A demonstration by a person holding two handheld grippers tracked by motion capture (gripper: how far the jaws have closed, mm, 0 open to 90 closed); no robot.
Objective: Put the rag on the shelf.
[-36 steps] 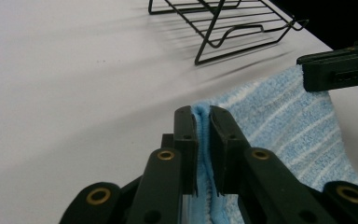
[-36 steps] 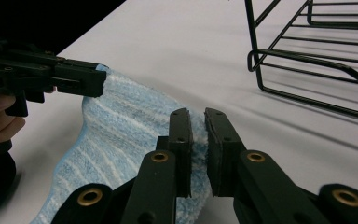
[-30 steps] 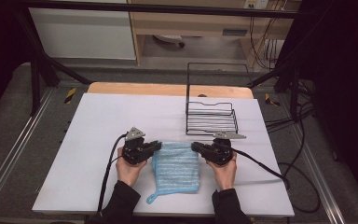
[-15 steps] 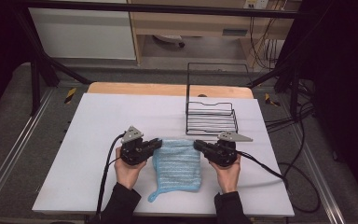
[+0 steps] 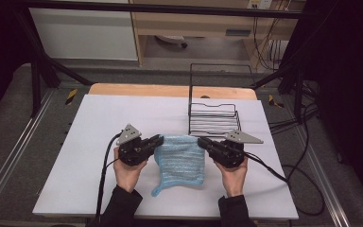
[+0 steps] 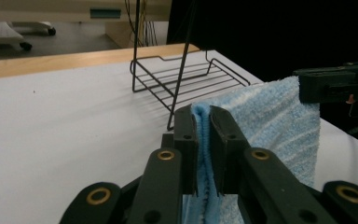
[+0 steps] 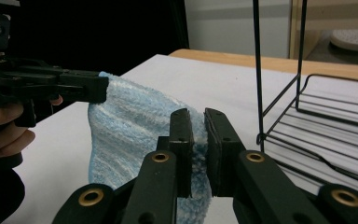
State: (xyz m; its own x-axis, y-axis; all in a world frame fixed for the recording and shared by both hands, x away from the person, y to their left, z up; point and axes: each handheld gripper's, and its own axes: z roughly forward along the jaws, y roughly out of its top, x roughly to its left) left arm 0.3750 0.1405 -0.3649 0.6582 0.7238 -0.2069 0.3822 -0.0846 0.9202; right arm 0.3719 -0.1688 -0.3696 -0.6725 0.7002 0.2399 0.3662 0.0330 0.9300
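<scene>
Blue towel (image 5: 179, 158) is pinched at its far corners by left tongs (image 5: 157, 141) and right tongs (image 5: 203, 142), kept spread near the surface's (image 5: 99, 118) front edge for folding.

Black wire rack (image 5: 215, 119) sits on white table (image 5: 99, 142), far right part, w/ tall wire frame rising at its back. Wooden strip (image 5: 170, 91) runs along table's far edge. Grey floor around; black cables (image 5: 302, 137) trail at right. Yellow-black tape marks (image 5: 71, 96) near far corners. White cabinet (image 5: 85, 33) & wooden shelf unit (image 5: 194, 23) behind.
</scene>
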